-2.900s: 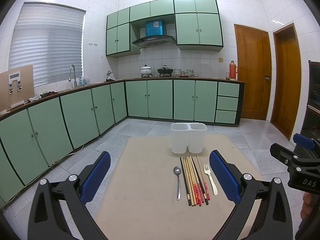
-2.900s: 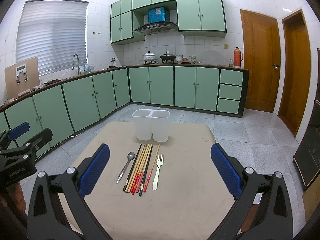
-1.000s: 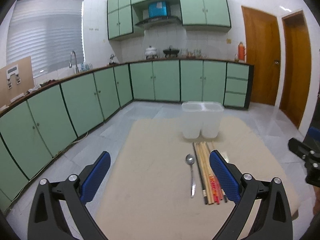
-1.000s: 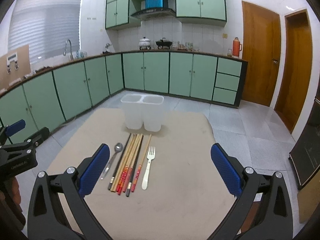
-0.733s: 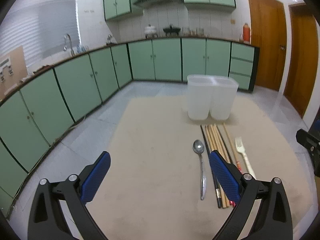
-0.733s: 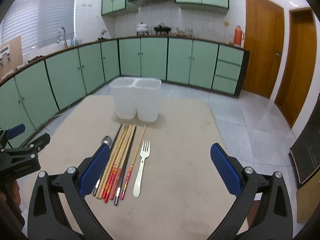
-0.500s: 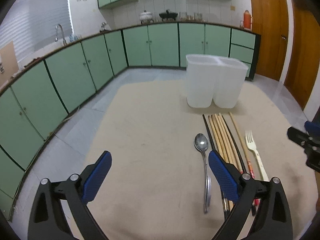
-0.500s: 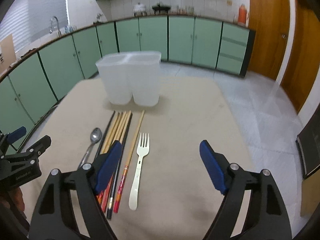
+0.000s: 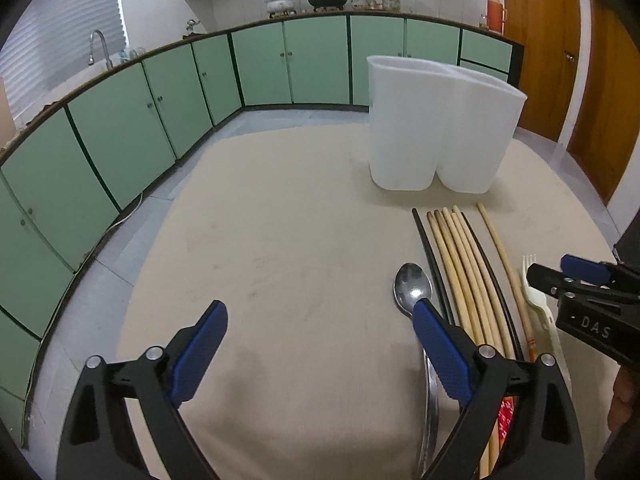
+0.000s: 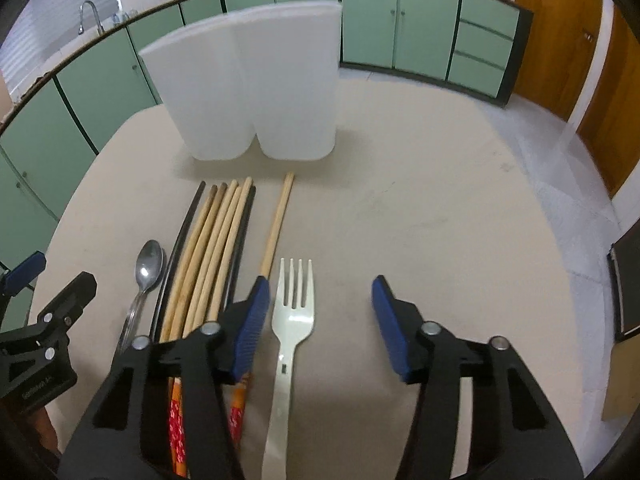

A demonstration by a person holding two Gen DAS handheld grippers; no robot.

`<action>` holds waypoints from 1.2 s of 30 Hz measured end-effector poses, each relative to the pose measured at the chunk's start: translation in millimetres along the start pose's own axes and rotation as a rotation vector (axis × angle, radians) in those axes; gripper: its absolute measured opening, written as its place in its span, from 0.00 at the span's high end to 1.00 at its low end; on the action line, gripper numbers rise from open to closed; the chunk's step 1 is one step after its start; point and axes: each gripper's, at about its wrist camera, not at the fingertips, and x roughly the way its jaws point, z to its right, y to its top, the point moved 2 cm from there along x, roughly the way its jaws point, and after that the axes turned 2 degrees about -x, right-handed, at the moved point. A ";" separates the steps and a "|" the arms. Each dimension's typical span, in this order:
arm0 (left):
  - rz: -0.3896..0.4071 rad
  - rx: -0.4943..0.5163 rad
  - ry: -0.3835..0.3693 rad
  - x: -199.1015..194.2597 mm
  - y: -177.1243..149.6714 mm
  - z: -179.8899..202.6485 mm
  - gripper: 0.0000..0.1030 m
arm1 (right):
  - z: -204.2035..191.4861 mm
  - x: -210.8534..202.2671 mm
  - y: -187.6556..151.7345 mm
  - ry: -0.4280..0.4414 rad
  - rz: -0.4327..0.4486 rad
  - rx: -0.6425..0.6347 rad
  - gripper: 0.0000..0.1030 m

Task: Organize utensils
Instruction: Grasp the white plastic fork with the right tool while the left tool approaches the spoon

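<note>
A white two-compartment holder (image 9: 436,128) (image 10: 256,88) stands at the far side of the beige table. In front of it lie a metal spoon (image 9: 414,294) (image 10: 147,270), several chopsticks (image 9: 468,276) (image 10: 212,248) and a cream plastic fork (image 10: 290,320) (image 9: 538,300). My left gripper (image 9: 320,344) is open low over the table, its right finger over the spoon handle. My right gripper (image 10: 320,320) is open, with the fork lying between its fingers near the left one. Neither holds anything.
The beige table (image 9: 280,240) has rounded edges, with tiled floor beyond. Green cabinets (image 9: 120,136) run along the left and back walls. Wooden doors (image 9: 552,40) stand at the right. A dark object (image 10: 628,280) is beside the table at the right.
Both grippers have dropped and moved forward toward the utensils. The right gripper's jaws have narrowed and now straddle the fork. The left gripper now reaches the spoon.
</note>
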 end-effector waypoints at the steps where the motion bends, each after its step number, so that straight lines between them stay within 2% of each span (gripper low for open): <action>1: -0.003 -0.002 -0.004 2.4 1.1 0.4 0.11 | -1.2 4.7 1.8 0.006 -0.006 0.004 0.53; 5: -0.010 0.003 -0.018 8.2 5.1 4.8 0.11 | -3.9 12.8 2.1 0.009 -0.020 0.005 0.56; 10: -0.021 0.025 -0.022 20.4 10.8 16.1 0.11 | -6.1 14.3 4.3 0.002 -0.008 -0.026 0.76; 12: -0.026 0.023 -0.027 24.1 12.6 18.6 0.11 | -4.7 14.6 5.1 0.006 -0.007 -0.027 0.79; 23: -0.072 0.024 -0.026 48.9 17.2 30.9 0.11 | 4.3 7.2 3.2 0.036 0.003 -0.027 0.80; 36: -0.104 -0.008 -0.052 58.8 22.4 20.9 0.11 | 9.9 3.5 -1.0 0.049 0.021 -0.034 0.79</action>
